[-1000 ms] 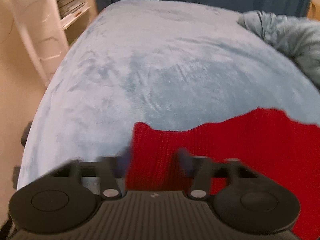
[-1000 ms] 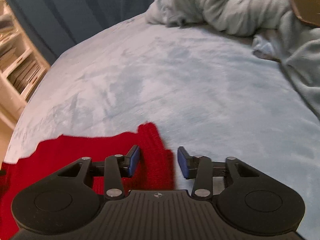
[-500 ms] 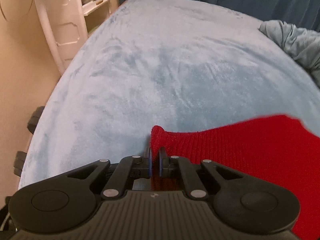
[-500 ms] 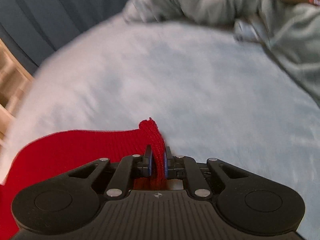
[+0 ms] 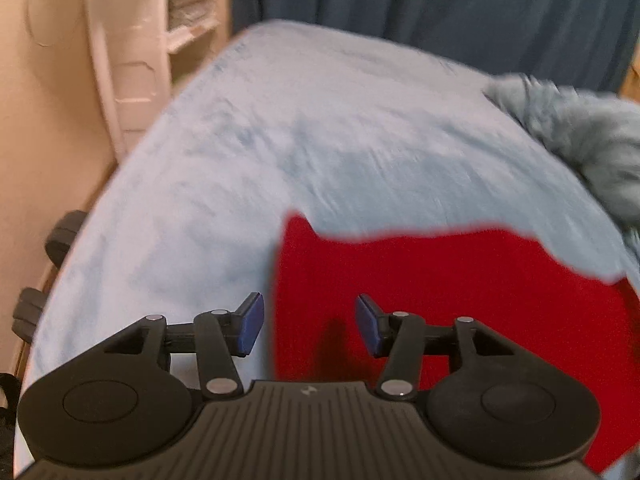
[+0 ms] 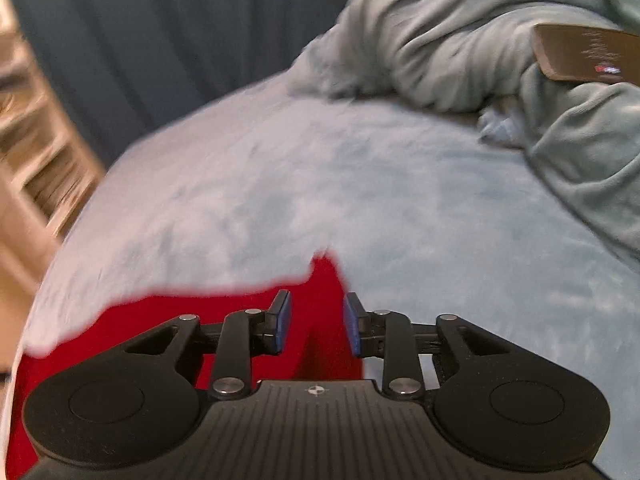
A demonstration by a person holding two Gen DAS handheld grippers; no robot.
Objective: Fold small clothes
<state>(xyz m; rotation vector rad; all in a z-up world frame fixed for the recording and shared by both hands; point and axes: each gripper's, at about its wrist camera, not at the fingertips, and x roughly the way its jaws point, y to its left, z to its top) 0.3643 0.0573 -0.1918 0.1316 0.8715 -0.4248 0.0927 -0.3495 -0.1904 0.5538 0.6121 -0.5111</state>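
Blue rubbery pads face each other across a wide gap on the left gripper (image 5: 310,326), its black jaws spread and pinching nothing; the left edge of the red knitted garment (image 5: 460,292) runs up between them, its corner poking up just ahead, and the cloth stretches off to the right of the gripper. The right gripper (image 6: 316,326) is also parted, less widely, with the garment's right edge and raised corner (image 6: 326,276) lying between its pads; whether the pads touch the knit cannot be told, and the red cloth spreads away to the left of this gripper. The garment lies flat on a pale blue plush blanket (image 5: 320,140) with a soft, brushed nap. Ahead and to the right of the right gripper, a rumpled grey-green fleece blanket (image 6: 460,40) is heaped in thick folds, a flat brown rectangular object (image 6: 580,54) resting on it. Beyond hangs a dark blue pleated curtain (image 5: 440,4), and to the left gripper's far left stands a white plastic shelf unit (image 5: 132,40).
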